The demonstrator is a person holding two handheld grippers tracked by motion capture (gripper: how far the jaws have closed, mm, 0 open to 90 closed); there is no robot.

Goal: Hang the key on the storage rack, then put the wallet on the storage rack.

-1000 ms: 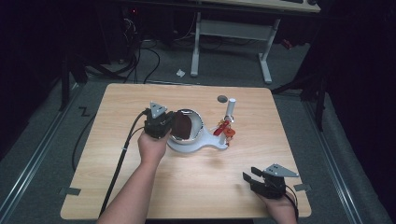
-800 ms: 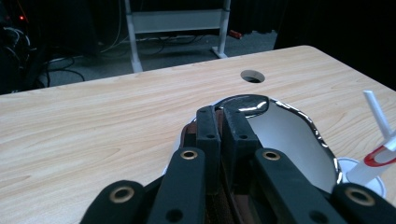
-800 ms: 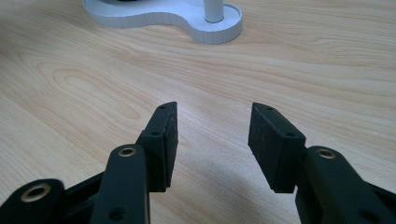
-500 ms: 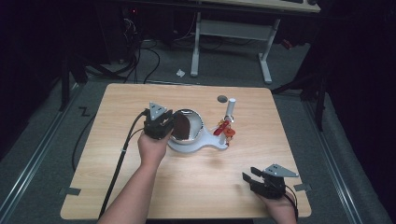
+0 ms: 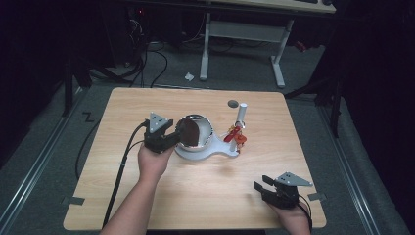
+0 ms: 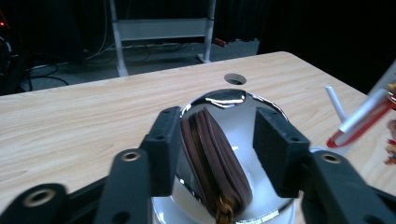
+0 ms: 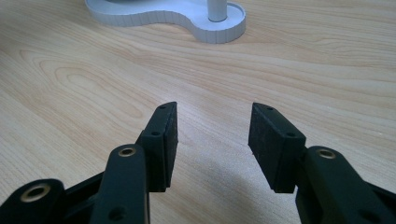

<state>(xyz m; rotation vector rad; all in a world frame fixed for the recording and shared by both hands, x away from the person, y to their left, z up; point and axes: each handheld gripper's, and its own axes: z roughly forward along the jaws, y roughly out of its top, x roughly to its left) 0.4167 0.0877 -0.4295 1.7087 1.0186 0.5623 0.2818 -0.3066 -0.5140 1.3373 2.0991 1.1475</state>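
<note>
- Brown pouch [image 6: 212,172] stood on edge inside the shiny bowl [image 5: 201,128] near the worktop's [image 5: 122,196] middle, released.
- Left gripper's [image 5: 172,137] fingers [image 6: 276,156], shut a second earlier, had just been opening and straddled the pouch untouched.
- Right gripper [image 5: 264,188] rested wide at the near right corner.

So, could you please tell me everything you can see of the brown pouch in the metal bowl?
The brown pouch looks like a small leather-like coin purse, flat and rounded, with a zip running along its edge and a brass-coloured pull at the near end. It stands on edge, leaning, inside the shiny metal bowl, resting against the bowl's inner wall. The left gripper sits just behind it, its jaws having just been opening; the pouch lies between the pads, and neither presses on it.
</note>
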